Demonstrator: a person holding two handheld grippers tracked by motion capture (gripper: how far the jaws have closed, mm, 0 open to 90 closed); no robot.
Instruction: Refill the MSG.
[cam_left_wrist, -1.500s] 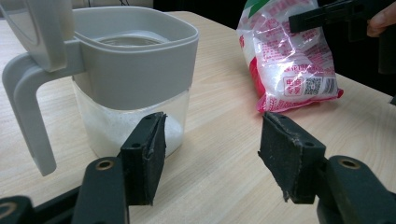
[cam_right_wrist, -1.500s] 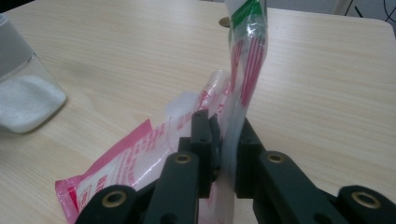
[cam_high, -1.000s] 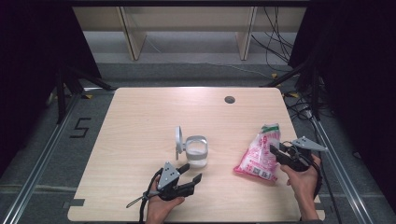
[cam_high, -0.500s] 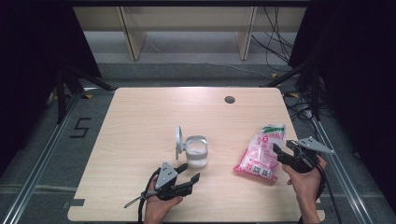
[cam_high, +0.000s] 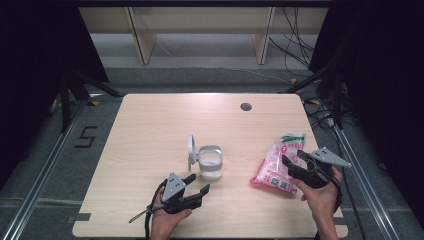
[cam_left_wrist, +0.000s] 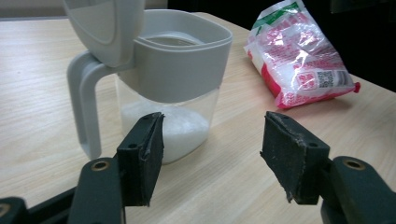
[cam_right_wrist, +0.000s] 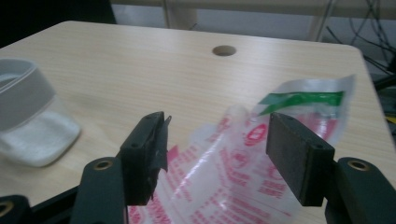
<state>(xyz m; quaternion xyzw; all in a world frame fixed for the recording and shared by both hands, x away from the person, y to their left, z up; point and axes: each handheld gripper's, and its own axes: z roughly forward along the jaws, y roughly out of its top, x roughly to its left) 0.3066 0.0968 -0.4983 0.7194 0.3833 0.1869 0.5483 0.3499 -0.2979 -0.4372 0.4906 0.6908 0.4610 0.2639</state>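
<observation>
Surface: I see a pale wooden surface (cam_high: 150, 130) with rounded corners and a small round dark hole (cam_high: 245, 106) near its far edge, right of the middle.

Bag: a clear plastic bag with pink and red print and a green band at its top (cam_high: 276, 162) lies flat on the right part of the surface. In the right gripper view it (cam_right_wrist: 261, 172) sits just below and between my two pads, and I see neither pad touching it.

Jug: a clear plastic jug with a grey collar, a grey side handle and a grey hinged lid tipped up (cam_high: 210, 161) stands upright a little left of the middle, well apart from the bag. White grains lie in its bottom (cam_left_wrist: 180, 133). The handle faces left in the left gripper view.

Right gripper: my right gripper (cam_high: 292, 160) is over the near right edge of the bag, in my right hand (cam_high: 322, 197). Its jaws have just been opening and now stand apart, clamped on nothing.

Left gripper: my left gripper (cam_high: 197, 184) is near the front edge of the surface, just in front of the jug, pointing towards it. Its jaws stand wide apart with nothing between them; the jug is just beyond the tips, not touched.
</observation>
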